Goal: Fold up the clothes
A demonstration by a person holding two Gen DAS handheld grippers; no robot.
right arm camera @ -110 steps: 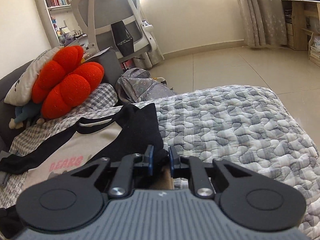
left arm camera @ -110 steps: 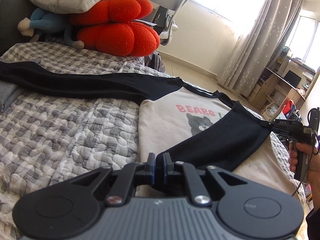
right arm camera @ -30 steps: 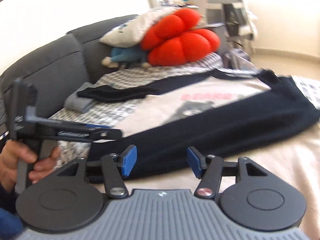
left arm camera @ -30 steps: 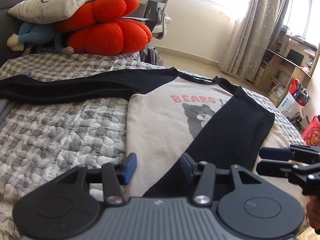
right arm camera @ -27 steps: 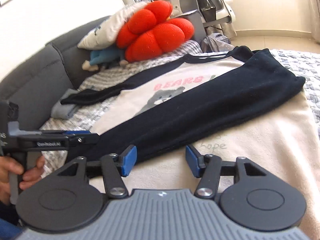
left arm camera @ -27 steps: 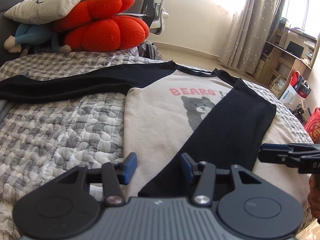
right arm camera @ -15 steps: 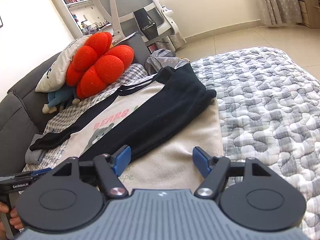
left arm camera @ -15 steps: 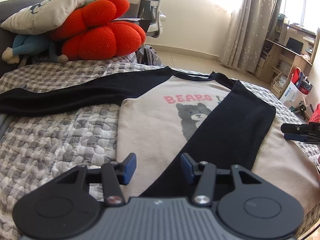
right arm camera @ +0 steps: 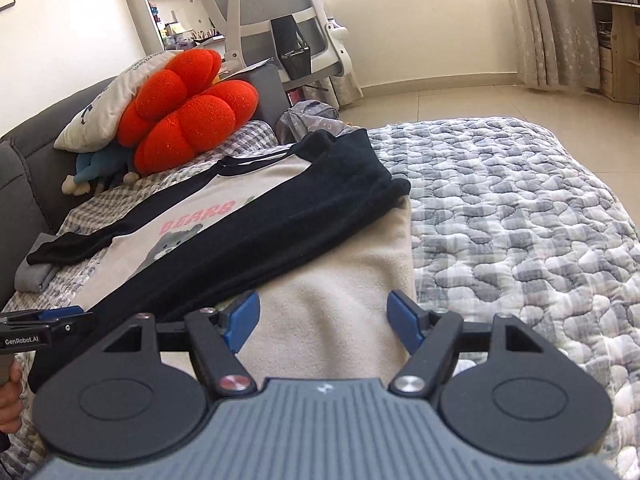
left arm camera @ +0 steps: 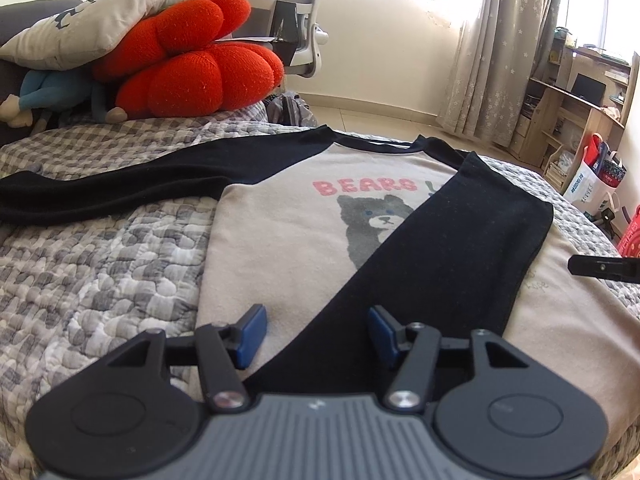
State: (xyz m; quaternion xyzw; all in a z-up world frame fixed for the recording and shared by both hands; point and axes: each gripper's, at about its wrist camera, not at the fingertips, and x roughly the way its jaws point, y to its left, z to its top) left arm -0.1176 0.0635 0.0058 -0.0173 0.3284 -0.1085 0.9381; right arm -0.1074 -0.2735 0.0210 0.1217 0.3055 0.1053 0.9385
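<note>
A cream sweatshirt (left arm camera: 280,236) (right arm camera: 344,292) with a bear print and black sleeves lies flat on the quilted bed. One black sleeve (left arm camera: 444,256) (right arm camera: 280,232) is folded diagonally across the chest. The other sleeve (left arm camera: 112,188) (right arm camera: 84,240) stretches straight out to the left. My left gripper (left arm camera: 316,330) hovers open over the hem, near the folded sleeve's cuff. My right gripper (right arm camera: 322,322) stands open above the shirt's right side panel, holding nothing. Each gripper's tip shows at the edge of the other's view.
A red flower cushion (left arm camera: 188,64), a grey pillow (left arm camera: 92,24) and a blue plush toy (left arm camera: 52,92) sit at the sofa back. A grey folded cloth (right arm camera: 32,276) lies beyond the far sleeve's cuff. Bare quilt (right arm camera: 520,232) spreads right of the shirt. An office chair (right arm camera: 280,20) stands behind.
Both grippers were shut on the sleeve 3.7 s ago; they have laid it across the chest and opened. Since then the right gripper has swung round to face along the shirt.
</note>
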